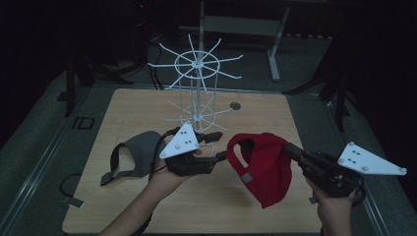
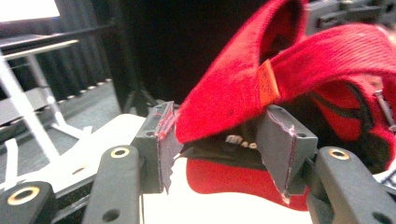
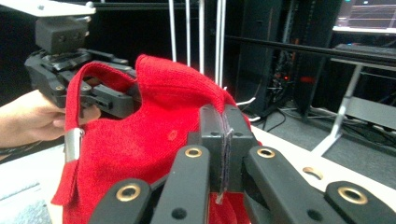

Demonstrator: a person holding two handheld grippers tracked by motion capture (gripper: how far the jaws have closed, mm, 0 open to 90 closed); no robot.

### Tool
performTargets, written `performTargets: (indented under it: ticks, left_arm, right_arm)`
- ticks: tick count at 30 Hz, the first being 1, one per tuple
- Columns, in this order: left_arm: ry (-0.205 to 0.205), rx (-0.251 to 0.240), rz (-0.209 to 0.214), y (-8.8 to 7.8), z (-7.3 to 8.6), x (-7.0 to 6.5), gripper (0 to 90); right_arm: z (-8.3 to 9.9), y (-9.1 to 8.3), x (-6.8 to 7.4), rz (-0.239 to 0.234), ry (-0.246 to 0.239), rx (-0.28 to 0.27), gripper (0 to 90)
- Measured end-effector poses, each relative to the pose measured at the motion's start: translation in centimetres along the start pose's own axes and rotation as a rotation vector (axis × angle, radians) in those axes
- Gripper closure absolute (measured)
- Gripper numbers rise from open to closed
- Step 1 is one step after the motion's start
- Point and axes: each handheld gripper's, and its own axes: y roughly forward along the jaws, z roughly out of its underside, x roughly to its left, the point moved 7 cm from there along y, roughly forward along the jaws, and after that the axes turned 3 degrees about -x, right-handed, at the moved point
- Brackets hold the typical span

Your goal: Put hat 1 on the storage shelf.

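Both tongs meet at the red cap (image 1: 263, 167), which I hold above the wooden table (image 1: 123, 206): my right gripper (image 3: 223, 140) is clamped on its fabric, while my left gripper (image 2: 219, 140) stands apart, jaws flanking the cap's edge. Behind stand a grey cap (image 1: 135, 155) and a white wire rack (image 1: 196, 88).

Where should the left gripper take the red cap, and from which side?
On the rim by the back opening, coming in level from the cap's left. The red cap hangs from the shut right gripper, so that edge faces the left gripper, whose open jaws already straddle it.
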Motion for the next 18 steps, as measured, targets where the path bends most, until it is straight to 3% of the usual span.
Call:
performTargets:
  ticks: [5,9,14,18]
  left_arm:
    - [-0.002,-0.013,-0.072,-1.0,0.5,0.6,48.3]
    - [-0.012,-0.019,-0.085,-1.9,1.5,0.6,48.3]
    - [-0.007,0.013,-0.099,-2.9,3.8,0.4,48.3]
    - [-0.039,0.025,-0.094,-3.8,5.5,0.6,48.4]
  right_arm:
    - [-0.7,-0.1,-0.6,0.033,0.011,-0.011,89.3]
    - [-1.5,-0.2,-1.5,0.075,0.020,-0.027,89.3]
    - [-2.5,-0.4,-2.7,0.122,0.032,-0.050,89.3]
    - [-3.2,-0.3,-3.7,0.147,0.042,-0.063,89.3]
